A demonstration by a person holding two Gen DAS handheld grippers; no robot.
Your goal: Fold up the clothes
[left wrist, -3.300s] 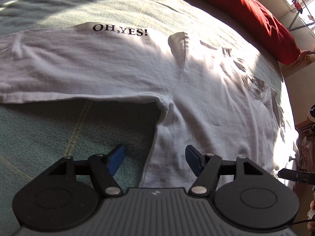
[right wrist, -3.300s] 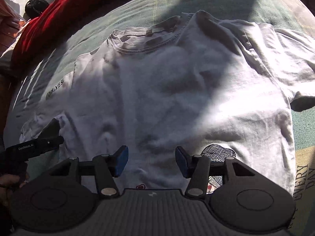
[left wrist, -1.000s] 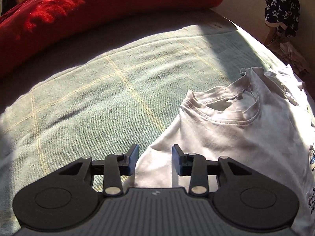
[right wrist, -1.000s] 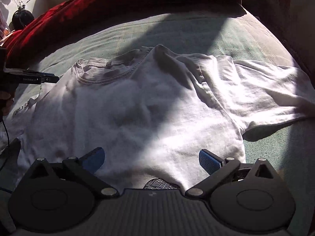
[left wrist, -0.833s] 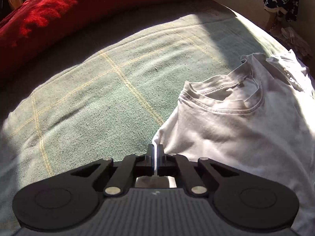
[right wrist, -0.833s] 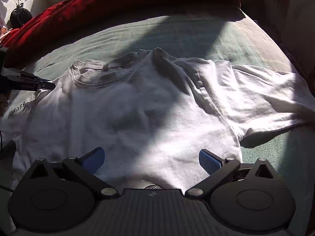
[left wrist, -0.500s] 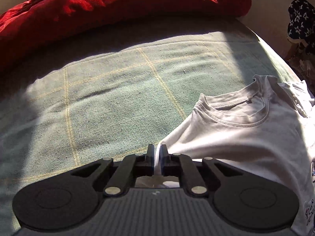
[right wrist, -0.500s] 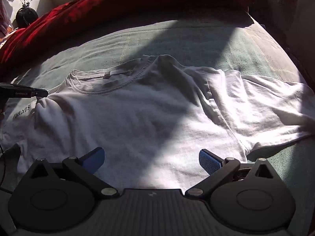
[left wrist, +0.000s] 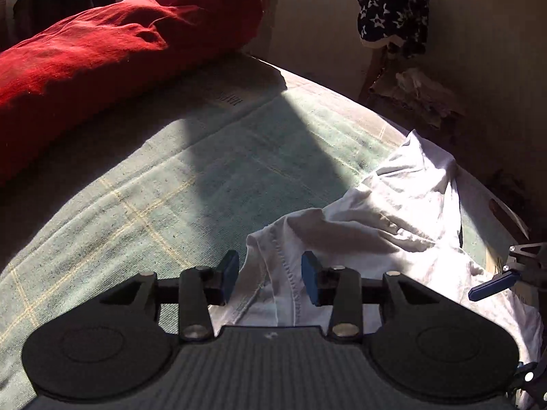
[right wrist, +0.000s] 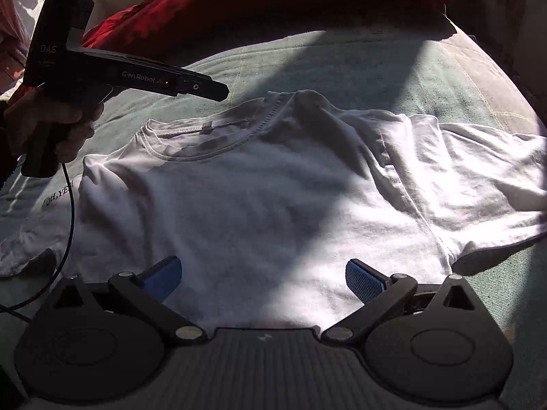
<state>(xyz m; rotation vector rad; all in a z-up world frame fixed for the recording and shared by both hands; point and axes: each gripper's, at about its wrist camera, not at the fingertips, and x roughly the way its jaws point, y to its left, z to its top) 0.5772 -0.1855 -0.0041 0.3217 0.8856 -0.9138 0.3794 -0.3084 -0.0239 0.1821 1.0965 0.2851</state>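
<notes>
A white T-shirt (right wrist: 259,198) lies spread across the bed (left wrist: 171,177), collar away from the wide-open right gripper (right wrist: 263,278); the open left gripper (left wrist: 270,278) hovers nearest its collar edge.

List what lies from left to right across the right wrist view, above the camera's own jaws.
Hand holding the left gripper → "OH,YES!" print → shirt collar → outstretched sleeve.
</notes>
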